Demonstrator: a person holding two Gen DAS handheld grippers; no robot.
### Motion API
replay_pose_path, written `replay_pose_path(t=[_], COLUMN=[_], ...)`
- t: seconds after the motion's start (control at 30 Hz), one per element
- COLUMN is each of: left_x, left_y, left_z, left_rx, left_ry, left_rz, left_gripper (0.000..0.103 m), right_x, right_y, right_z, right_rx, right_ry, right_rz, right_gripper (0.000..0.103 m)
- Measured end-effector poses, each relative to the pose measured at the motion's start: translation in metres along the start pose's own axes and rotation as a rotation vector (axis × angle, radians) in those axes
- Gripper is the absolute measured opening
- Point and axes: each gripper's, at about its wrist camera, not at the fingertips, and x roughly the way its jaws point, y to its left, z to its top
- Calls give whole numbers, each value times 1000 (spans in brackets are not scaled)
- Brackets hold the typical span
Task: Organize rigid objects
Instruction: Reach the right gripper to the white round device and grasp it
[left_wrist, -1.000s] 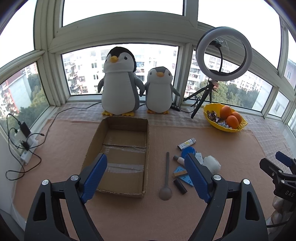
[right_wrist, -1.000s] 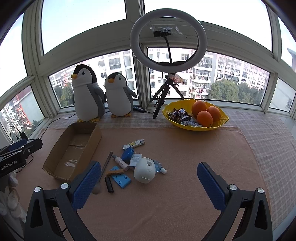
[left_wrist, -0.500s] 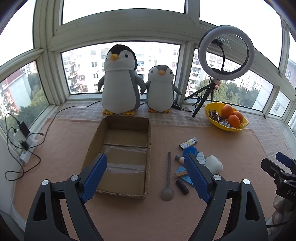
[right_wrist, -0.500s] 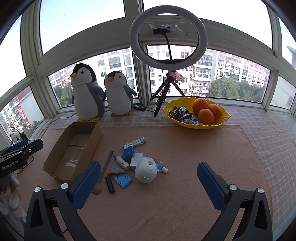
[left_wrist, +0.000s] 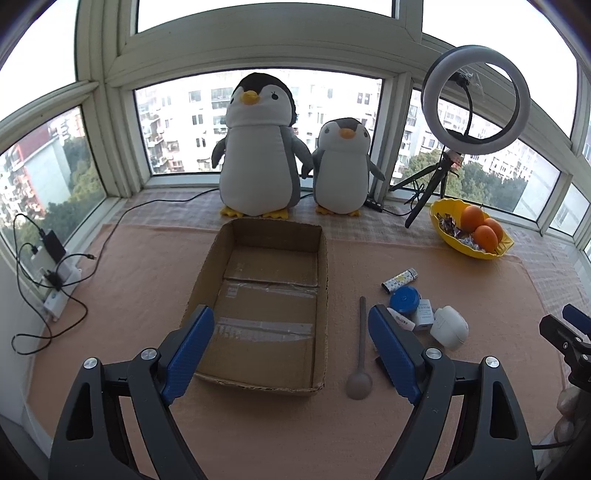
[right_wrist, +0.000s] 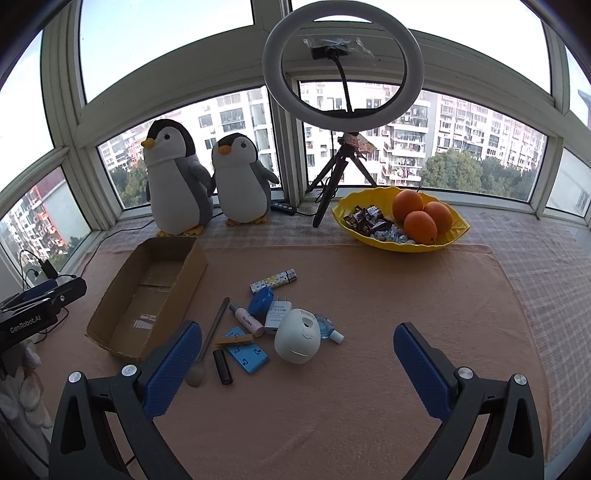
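An open, empty cardboard box (left_wrist: 266, 310) (right_wrist: 147, 295) lies on the peach mat. To its right is a cluster of small items: a grey spoon (left_wrist: 361, 354) (right_wrist: 208, 343), a white egg-shaped device (left_wrist: 448, 326) (right_wrist: 297, 336), a blue round tin (left_wrist: 404, 300) (right_wrist: 260, 301), a patterned lighter (left_wrist: 399, 280) (right_wrist: 273, 280), a white charger (right_wrist: 277, 316), a small tube (right_wrist: 246, 320), a blue card (right_wrist: 247, 354), a clothespin (right_wrist: 233, 339) and a black stick (right_wrist: 222, 366). My left gripper (left_wrist: 291, 349) is open over the box's near edge. My right gripper (right_wrist: 297, 369) is open, just short of the cluster.
Two plush penguins (left_wrist: 258, 147) (left_wrist: 343, 168) stand behind the box on the sill. A ring light on a tripod (right_wrist: 341, 70) and a yellow bowl with oranges and sweets (right_wrist: 400, 225) stand at the back right. Chargers and cables (left_wrist: 51, 266) lie at the far left.
Both grippers have drifted slightly; the view shifts a little and the box and items sit a bit nearer. Nothing was grasped or moved.
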Motion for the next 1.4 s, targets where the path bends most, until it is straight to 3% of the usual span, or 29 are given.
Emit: replay_pose_path(t=[0.47,0.73,0.87,1.07,1.3,1.4], left_x=[16,27,29,32,33,35], left_y=[66,78,83,87,95,98], left_z=[-20,-32,-33,-35,-37,-38], left_rx=[-100,-134,-149,-165,-194,-205], left_ry=[55,99,102,107,109,113], left_rz=[127,147,150,151,153,154], left_gripper=[86,86,86,86,86,86], right_x=[31,79,104,136,158,166], right_y=[-7,-7,0,24,46,47], right_z=[-3,-7,-12,-22,-42,-47], right_rx=[-11,-116,-220,-414,-648,-703], right_ry=[47,146,207,260,259,247], right_rz=[20,27,41,-13,-116,-169], right_gripper=[103,103,102,102,102,97])
